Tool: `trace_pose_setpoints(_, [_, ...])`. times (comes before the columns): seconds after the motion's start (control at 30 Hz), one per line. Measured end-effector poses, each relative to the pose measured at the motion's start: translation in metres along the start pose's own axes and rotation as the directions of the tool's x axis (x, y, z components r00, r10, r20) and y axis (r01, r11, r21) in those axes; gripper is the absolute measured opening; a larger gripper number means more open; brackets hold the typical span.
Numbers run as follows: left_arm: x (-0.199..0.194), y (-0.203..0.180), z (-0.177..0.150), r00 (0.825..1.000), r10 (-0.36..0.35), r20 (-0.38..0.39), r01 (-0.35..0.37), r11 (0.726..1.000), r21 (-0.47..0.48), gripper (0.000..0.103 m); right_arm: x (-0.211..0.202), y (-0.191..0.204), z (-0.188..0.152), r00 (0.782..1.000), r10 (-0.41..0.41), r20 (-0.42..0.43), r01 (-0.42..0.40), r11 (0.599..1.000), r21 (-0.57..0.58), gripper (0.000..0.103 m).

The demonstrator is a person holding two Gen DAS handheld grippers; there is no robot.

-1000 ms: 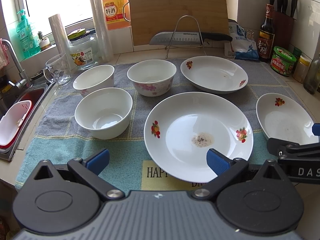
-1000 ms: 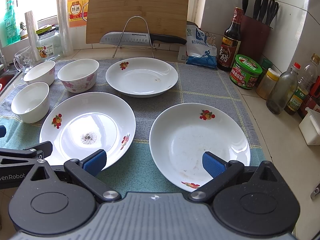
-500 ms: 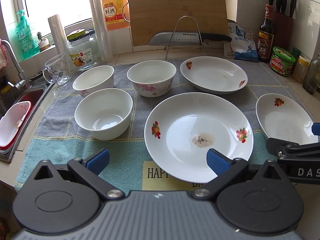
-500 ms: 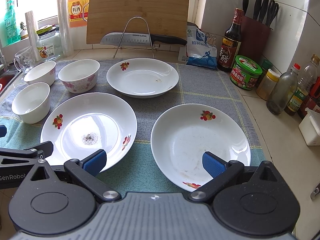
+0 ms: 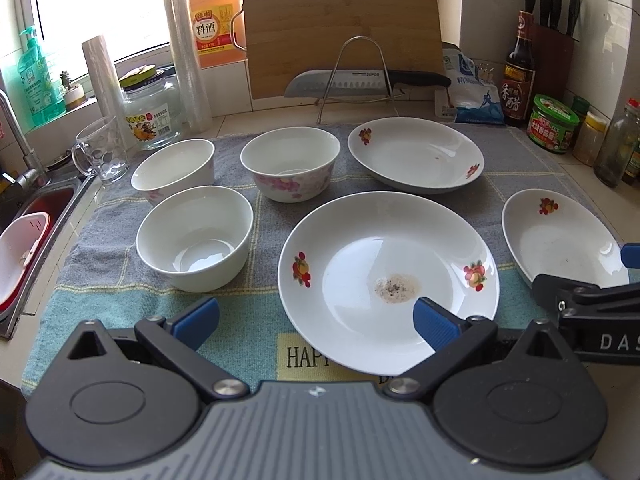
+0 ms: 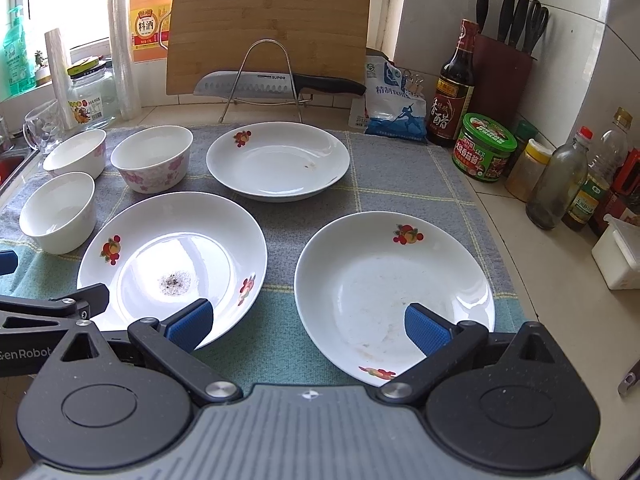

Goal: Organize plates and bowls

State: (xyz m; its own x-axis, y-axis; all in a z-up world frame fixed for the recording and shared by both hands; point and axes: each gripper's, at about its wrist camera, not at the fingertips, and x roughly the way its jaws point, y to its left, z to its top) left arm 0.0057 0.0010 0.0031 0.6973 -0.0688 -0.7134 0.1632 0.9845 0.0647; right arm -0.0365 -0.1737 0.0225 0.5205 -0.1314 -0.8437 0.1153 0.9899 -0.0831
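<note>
Three white plates with fruit prints lie on a towel: a large one with a crumb stain [image 5: 384,276] [image 6: 172,256], a far one [image 5: 416,154] [image 6: 278,160], and a right one [image 5: 560,236] [image 6: 394,292]. Three white bowls stand at the left: a near plain one [image 5: 196,236] [image 6: 58,212], a far left one [image 5: 174,170] [image 6: 76,152], and a pink-flowered one [image 5: 290,162] [image 6: 152,162]. My left gripper [image 5: 316,318] is open and empty above the large plate's near edge. My right gripper [image 6: 306,322] is open and empty above the right plate's near edge.
A cutting board [image 5: 340,24] and a knife on a wire rack [image 5: 360,80] stand at the back. Jars and bottles [image 6: 484,146] line the right wall. A glass mug [image 5: 102,150] and a sink [image 5: 32,220] are at the left.
Both grippers have eased slightly forward and down. Nothing else has moved.
</note>
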Motion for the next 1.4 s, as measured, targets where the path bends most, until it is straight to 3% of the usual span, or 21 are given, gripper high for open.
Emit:
trace_pose_setpoints(0.23, [0.002,0.008,0.007,0.997,-0.07,0.027,0.07,0.997,0.029,0.102,-0.001,-0.006,-0.003,0.999,-0.032,0.032,0.032,0.999,-0.003,0.103])
trace_pose_setpoints(0.5, [0.004,0.02,0.015,0.98,-0.198,0.036,0.195,0.978,0.07,0.102,0.002,-0.022,-0.012,0.992,-0.112,0.052,0.111,0.993,0.028,0.103])
trace_pose_setpoints(0.87, [0.021,0.029,0.025,0.958,-0.281,0.052,0.268,0.948,0.171,0.102,0.006,-0.032,-0.044,0.975,-0.222,0.016,0.22,0.973,0.063,0.103])
trace_pose_setpoints(1.1, [0.025,0.016,0.033,0.929,-0.363,0.074,0.343,0.918,0.197,0.102,0.023,-0.044,-0.06,0.986,-0.167,-0.027,0.169,0.981,0.096,0.103])
trace_pose_setpoints(1.23, [0.031,0.006,0.036,0.931,-0.363,0.04,0.349,0.917,0.192,0.102,0.037,-0.05,-0.063,0.993,-0.115,-0.034,0.118,0.989,0.084,0.103])
trace_pose_setpoints(1.4, [0.037,-0.006,0.04,0.92,-0.391,-0.01,0.386,0.901,0.199,0.102,0.052,-0.061,-0.062,0.996,-0.078,-0.031,0.08,0.993,0.09,0.103])
